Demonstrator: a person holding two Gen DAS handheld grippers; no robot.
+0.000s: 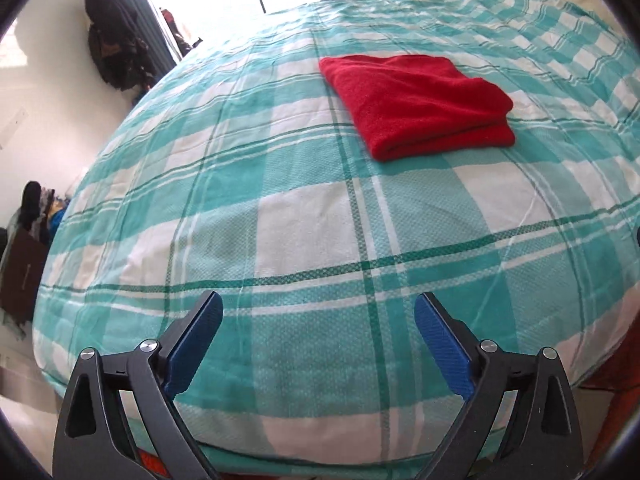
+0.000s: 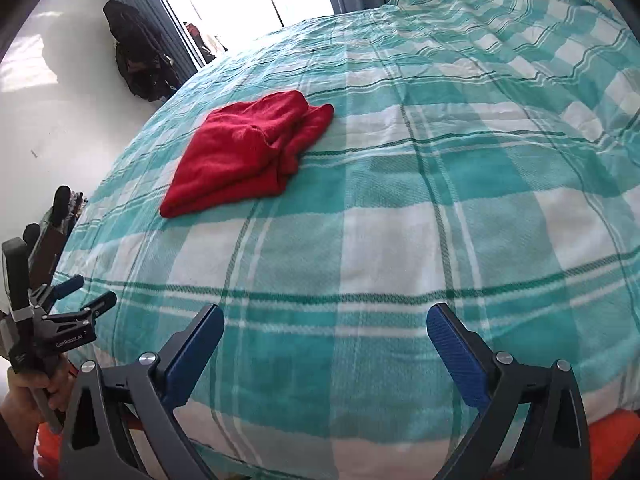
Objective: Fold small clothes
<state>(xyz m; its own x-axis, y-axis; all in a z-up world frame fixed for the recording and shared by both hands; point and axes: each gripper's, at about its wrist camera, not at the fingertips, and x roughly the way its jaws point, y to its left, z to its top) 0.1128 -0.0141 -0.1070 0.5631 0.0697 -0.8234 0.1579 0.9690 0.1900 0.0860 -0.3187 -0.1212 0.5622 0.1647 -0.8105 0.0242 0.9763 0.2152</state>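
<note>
Red cloth (image 1: 416, 104): it is lying folded into a thick, layered rectangle on the bed (image 1: 280, 240), out past the middle of the teal-and-white checked cover, touching nothing but the cover.

Left gripper (image 1: 318, 320): it is hanging over the near edge of the bed with its jaws spread wide and nothing between the blue pads (image 1: 196, 344); the cloth is sitting ahead of it and off to its right, well apart.

Right gripper (image 2: 324, 330): it is also gaping wide and carrying nothing, hovering at the near edge; from here the red cloth (image 2: 244, 156) is lying ahead and off to its left, well apart.

Between the two: the cloth is sitting roughly in the lane between both grippers, so neither one is looking clearly closer, and I cannot call a nearer hand from these views.

Long axis: in the right wrist view the bundle is running diagonally, from a rounded folded end nearest the left gripper (image 2: 80, 300) up to loose, ruffled corners at the far right end.

Fold state: the near-side edge is showing stacked layers in the left wrist view, so the folding is looking largely done.

Next move, as I judge it: any further tidying is turning on reaching forward and inward, toward that uneven far end.
</note>
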